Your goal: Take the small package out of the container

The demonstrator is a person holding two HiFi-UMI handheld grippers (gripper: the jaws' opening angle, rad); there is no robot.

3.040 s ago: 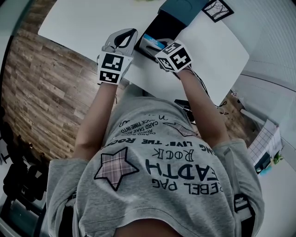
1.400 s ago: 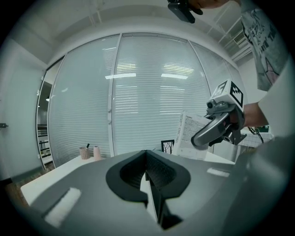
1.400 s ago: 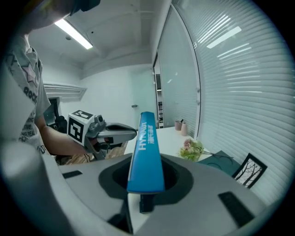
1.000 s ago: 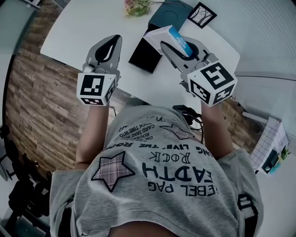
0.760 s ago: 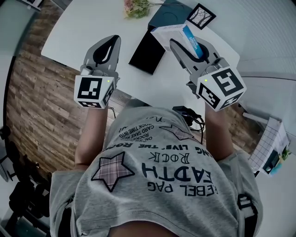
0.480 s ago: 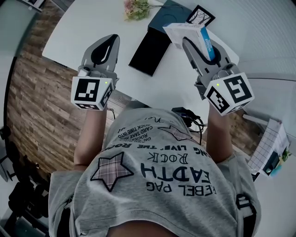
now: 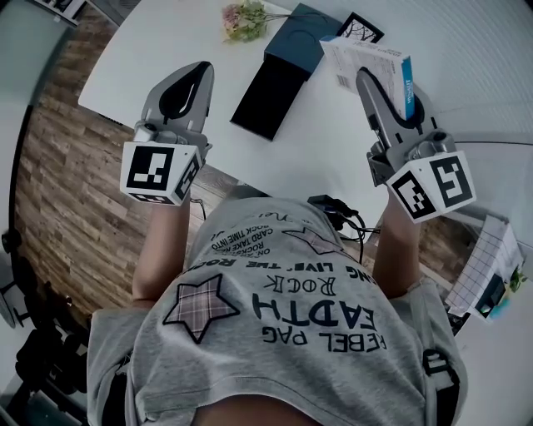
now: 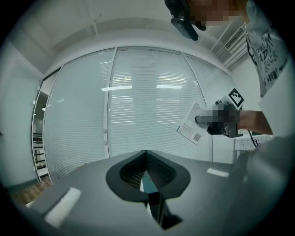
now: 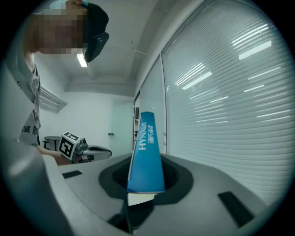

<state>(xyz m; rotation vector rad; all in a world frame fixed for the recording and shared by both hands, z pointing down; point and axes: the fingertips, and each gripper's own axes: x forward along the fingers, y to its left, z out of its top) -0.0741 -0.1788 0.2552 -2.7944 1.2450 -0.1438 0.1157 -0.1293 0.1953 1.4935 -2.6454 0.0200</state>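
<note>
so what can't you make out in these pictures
- Inside of the container: head view, too dark to tell contents.
- Label print on the small package: head view, too small.
- Patterned card: head view, partly behind the package.
- Table: absent from both gripper views, which look at blinds.

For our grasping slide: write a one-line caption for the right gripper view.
Blue-edged box clamped upright in the right gripper, against window blinds.

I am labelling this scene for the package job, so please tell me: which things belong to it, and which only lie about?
Job:
- package, in the right claw
- container on the table

Lying about:
- flowers
- framed picture
- left claw, shut and empty
</note>
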